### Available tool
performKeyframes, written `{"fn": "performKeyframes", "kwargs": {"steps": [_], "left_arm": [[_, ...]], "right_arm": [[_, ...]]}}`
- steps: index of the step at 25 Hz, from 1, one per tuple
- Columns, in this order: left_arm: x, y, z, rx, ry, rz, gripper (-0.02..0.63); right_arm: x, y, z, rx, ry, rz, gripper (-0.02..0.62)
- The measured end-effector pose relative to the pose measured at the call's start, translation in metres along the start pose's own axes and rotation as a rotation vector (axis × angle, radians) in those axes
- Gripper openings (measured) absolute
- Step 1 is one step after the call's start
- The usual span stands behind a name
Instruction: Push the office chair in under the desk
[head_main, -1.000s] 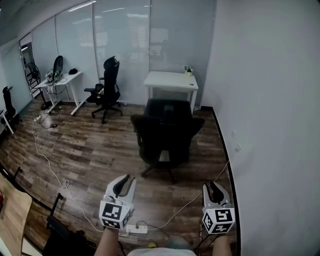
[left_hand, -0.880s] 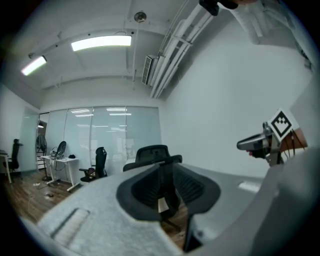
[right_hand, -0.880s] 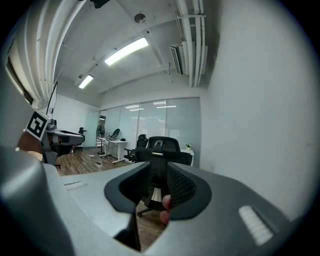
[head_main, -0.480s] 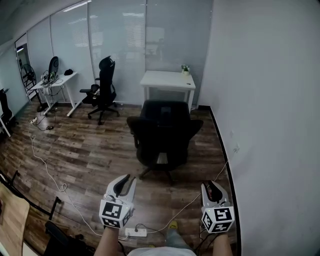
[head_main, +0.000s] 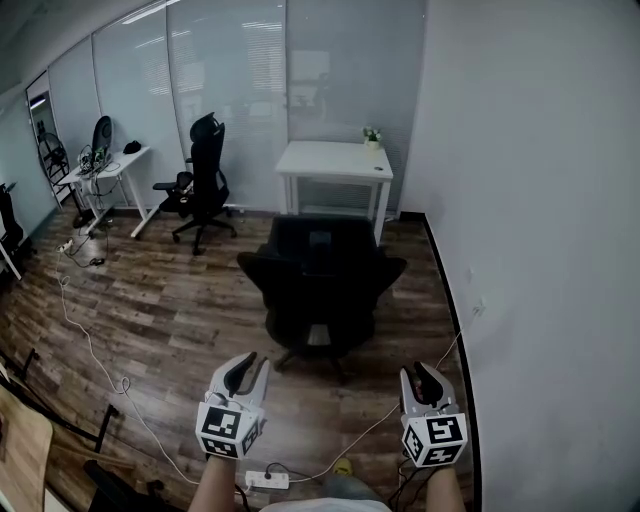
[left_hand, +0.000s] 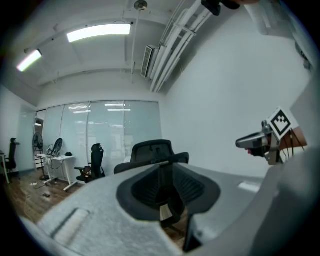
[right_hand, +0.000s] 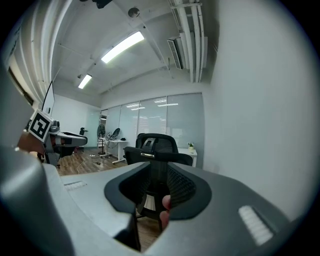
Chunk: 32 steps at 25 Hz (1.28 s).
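A black office chair (head_main: 322, 285) stands on the wood floor with its back toward me, just in front of a white desk (head_main: 335, 160) by the glass wall. My left gripper (head_main: 255, 362) and right gripper (head_main: 421, 372) hang side by side short of the chair, touching nothing. Each has its jaws a narrow gap apart with nothing between them. In the left gripper view the chair (left_hand: 152, 150) shows past the left gripper (left_hand: 165, 164). The right gripper view frames the chair (right_hand: 159, 142) just above the right gripper (right_hand: 157, 162).
A small plant (head_main: 373, 135) sits on the desk's far corner. A white wall (head_main: 540, 250) runs close along the right. A second black chair (head_main: 203, 175) and another white desk (head_main: 112, 165) stand at the back left. Cables (head_main: 90, 345) and a power strip (head_main: 264, 480) lie near my feet.
The view has crept forward: the power strip slid lower in the picture and the chair sits a little left. Both grippers keep the same pose and jaw gap.
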<state>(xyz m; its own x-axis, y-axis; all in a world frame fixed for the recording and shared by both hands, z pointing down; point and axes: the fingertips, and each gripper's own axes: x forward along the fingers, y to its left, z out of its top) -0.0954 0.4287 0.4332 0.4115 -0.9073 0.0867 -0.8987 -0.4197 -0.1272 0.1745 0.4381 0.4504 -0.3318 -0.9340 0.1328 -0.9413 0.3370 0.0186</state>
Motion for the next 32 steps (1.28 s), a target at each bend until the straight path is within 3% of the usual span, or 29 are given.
{"fn": "performKeyframes", "kwargs": {"steps": [13,24,32], "left_arm": [[0.126,0.002,0.021,0.028,0.041,0.063,0.081],[0.167,0.027,0.013,0.031,0.073,0.093,0.081],[0.212,0.070,0.002,0.019,0.076,0.088,0.081]], "right_arm": [[0.111,-0.091,0.021,-0.010,-0.013,0.092,0.083],[0.167,-0.105,0.018,0.004,-0.013,0.145,0.083],[0.230,-0.105,0.021,-0.006,-0.009,0.148,0.083]]}}
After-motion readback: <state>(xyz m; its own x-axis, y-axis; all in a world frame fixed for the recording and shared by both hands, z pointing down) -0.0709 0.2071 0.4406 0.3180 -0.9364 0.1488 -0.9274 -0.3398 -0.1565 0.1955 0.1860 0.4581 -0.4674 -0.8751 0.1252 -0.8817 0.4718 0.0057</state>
